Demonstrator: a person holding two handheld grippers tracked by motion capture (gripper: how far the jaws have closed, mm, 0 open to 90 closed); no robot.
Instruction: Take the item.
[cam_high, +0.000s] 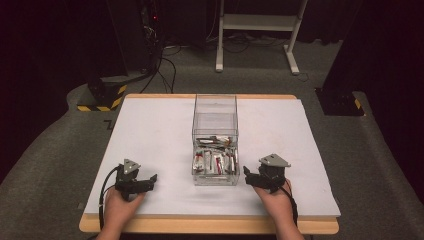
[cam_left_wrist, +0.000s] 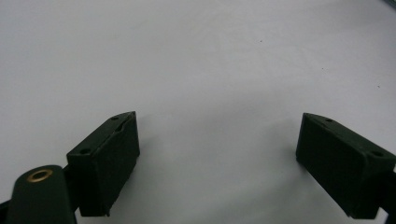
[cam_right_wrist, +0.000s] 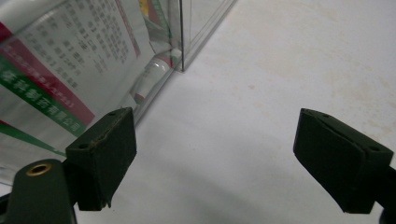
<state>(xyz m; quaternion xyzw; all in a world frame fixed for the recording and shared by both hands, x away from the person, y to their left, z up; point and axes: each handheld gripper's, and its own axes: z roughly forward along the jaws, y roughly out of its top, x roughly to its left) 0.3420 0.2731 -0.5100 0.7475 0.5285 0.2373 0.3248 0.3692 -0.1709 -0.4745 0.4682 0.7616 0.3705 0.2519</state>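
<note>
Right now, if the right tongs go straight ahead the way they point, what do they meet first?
Probably bare white table top: the open right tongs aim just alongside the clear box of sachets; its wall might graze one jaw.

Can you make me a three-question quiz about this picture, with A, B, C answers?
1. Where is the clear plastic box of shiny packets?
A. between the two grippers
B. on the floor
C. at the table's far left corner

2. What colour is the flat mat on the table?
A. red
B. white
C. green

3. How are the left gripper and the right gripper?
A. both open
B. both shut
C. both holding packets

Answers: 1 A, the box stands mid-table between them. 2 B, the mat looks white. 3 A, jaws stand wide apart, nothing between.
</note>
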